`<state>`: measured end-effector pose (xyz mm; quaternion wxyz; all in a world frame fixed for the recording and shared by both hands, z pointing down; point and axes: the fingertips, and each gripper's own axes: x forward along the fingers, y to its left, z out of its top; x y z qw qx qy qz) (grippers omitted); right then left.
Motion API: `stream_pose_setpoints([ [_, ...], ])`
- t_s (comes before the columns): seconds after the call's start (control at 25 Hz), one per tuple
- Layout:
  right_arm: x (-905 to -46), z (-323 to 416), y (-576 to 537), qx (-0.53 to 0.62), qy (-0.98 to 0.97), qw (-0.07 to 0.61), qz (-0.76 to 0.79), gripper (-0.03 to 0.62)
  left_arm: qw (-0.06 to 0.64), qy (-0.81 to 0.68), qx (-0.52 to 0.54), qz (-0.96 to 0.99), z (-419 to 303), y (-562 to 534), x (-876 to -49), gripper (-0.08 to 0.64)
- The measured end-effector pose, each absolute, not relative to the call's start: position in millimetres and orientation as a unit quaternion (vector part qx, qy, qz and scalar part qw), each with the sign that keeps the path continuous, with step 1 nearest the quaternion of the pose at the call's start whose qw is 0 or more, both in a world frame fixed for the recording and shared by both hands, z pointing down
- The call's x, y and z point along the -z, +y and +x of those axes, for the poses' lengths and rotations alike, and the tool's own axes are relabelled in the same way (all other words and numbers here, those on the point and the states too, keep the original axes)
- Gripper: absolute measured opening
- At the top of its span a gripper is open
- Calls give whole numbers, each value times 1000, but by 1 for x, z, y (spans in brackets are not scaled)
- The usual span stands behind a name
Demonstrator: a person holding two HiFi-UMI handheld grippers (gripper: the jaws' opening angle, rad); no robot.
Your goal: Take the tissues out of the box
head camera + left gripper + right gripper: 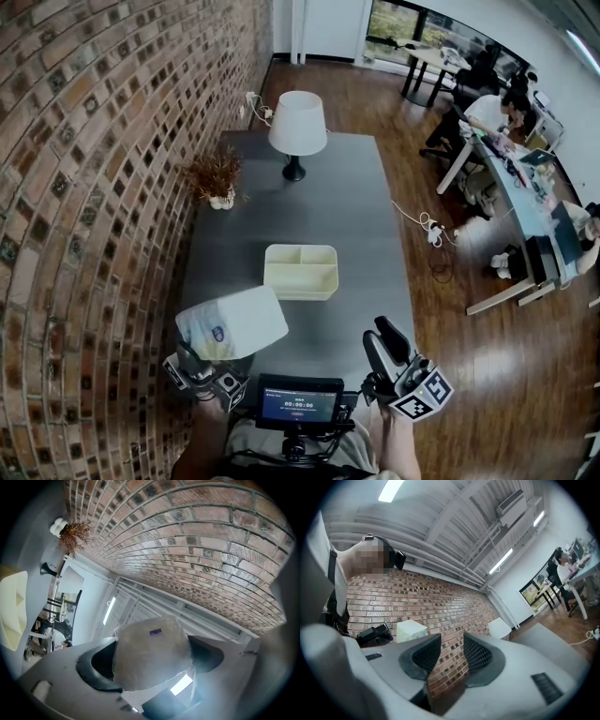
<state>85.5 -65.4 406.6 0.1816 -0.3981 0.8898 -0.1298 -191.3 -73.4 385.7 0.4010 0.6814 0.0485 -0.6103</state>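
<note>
A white pack of tissues [232,323] in clear plastic wrap hangs above the near left part of the grey table [356,234]. My left gripper [217,353] grips its lower end from below. In the left gripper view the pack [150,651] fills the space between the dark jaws, and my left gripper [150,667] is shut on it. My right gripper [382,339] is at the near right, jaws pointing up and away, apart from the pack. Its jaws [451,651] stand a narrow gap apart with nothing between them. The pack [410,631] shows as a pale block to its left.
A cream tray [300,271] with compartments lies mid-table, beyond the pack. Farther back stand a white lamp [297,127] and a dried plant [217,178]. The brick wall [84,187] runs along the left. A small screen [298,405] sits at my chest. People sit at desks [506,141] on the right.
</note>
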Motion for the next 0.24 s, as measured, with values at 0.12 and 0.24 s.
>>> stream_pose_setpoints([
  [0.12, -407, 86, -65, 129, 891, 181, -397, 149, 403, 55, 609, 681, -190, -72, -395, 448],
  [0.24, -406, 86, -64, 128, 892, 180, -395, 149, 405, 52, 607, 682, -187, -71, -392, 447],
])
